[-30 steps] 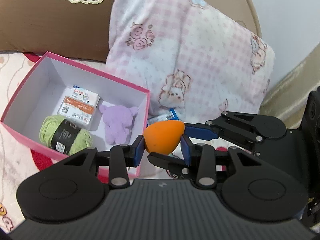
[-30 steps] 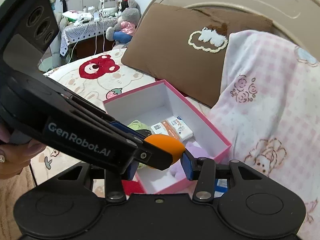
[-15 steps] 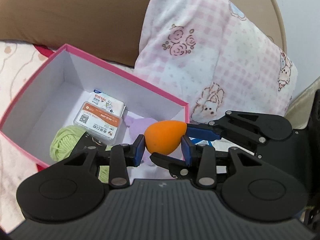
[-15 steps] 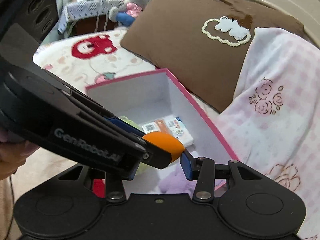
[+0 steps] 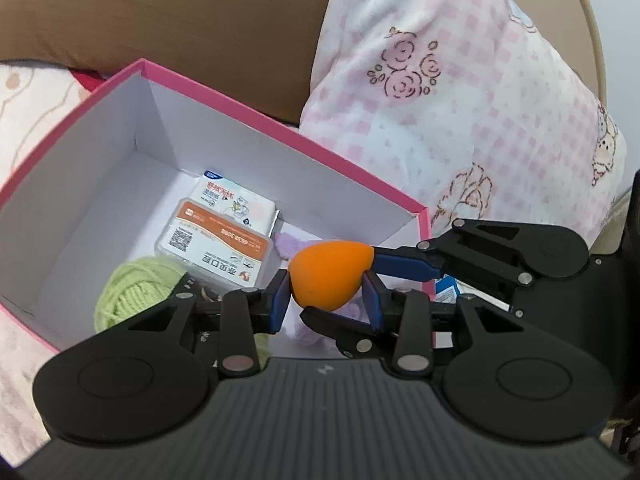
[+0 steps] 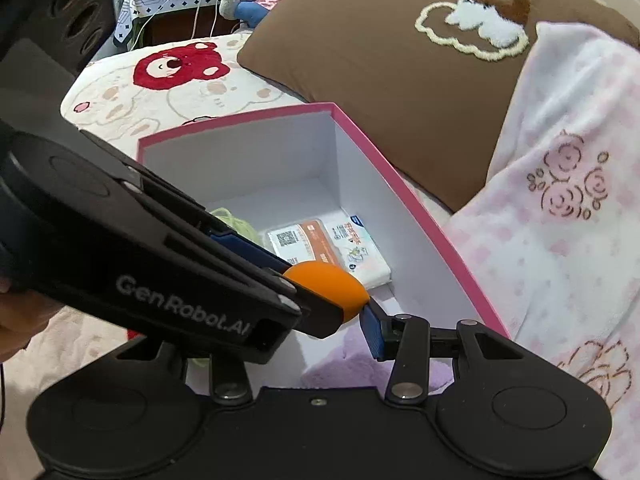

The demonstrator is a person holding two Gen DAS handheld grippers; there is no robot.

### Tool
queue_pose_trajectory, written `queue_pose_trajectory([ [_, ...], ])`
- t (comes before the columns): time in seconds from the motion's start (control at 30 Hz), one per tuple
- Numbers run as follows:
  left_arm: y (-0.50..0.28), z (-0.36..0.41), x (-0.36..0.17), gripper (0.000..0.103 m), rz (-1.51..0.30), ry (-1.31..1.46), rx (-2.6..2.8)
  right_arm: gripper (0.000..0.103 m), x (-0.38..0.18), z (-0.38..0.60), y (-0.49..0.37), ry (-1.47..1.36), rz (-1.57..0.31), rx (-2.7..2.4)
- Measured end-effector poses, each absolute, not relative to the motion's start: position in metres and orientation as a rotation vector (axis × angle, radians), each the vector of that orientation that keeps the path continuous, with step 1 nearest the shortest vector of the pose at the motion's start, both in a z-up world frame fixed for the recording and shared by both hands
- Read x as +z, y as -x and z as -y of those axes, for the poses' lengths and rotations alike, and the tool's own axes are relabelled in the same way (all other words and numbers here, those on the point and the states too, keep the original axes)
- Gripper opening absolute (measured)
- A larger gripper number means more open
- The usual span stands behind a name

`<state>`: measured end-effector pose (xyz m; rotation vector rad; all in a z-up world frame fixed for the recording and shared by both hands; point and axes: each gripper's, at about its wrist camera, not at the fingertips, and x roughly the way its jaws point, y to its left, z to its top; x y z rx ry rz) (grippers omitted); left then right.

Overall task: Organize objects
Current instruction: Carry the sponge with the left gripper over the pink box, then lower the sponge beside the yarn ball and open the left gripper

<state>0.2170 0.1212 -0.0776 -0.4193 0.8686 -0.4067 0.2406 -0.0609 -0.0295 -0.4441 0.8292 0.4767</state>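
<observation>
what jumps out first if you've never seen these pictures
The bright orange egg-shaped sponge, pinched at once by the fingers of the left gripper and the right gripper, just above an open pink box. The box sits on a bed, holding green yarn, two small packets and a purple plush.

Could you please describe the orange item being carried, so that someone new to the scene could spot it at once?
Start at the pink box with white inner walls, on the bed beside the brown pillow. Just above its near corner, both sets of jaws close on one smooth, egg-shaped orange sponge. It is the only orange, airborne item; the green yarn and packets lie inside the box.
</observation>
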Motion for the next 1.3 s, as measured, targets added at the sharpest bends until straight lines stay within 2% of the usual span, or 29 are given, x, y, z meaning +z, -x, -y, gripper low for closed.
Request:
queue_pose_trajectory([
  [0.43,-0.251,-0.113,-0.111,0.038,-0.999,0.481,-0.348,0.049,-0.062,0.075,-0.281,0.347,-0.968,0.482],
  [0.8,-0.255,-0.116,-0.117,0.037,-0.988,0.513,-0.34,0.048,-0.075,0.065,-0.29,0.386,-0.964,0.421],
  [0.93,-0.255,-0.117,-0.118,0.041,-0.996,0.501,-0.328,0.048,-0.082,0.065,-0.291,0.42,-0.971,0.362],
  [1.03,-0.254,-0.121,-0.116,0.05,-0.994,0.502,-0.313,0.05,-0.081,0.066,-0.289,0.418,-0.961,0.346],
  [1.3,-0.249,-0.126,-0.103,0.059,-1.031,0.469,-0.262,0.051,-0.069,0.069,-0.273,0.399,-0.949,0.375],
])
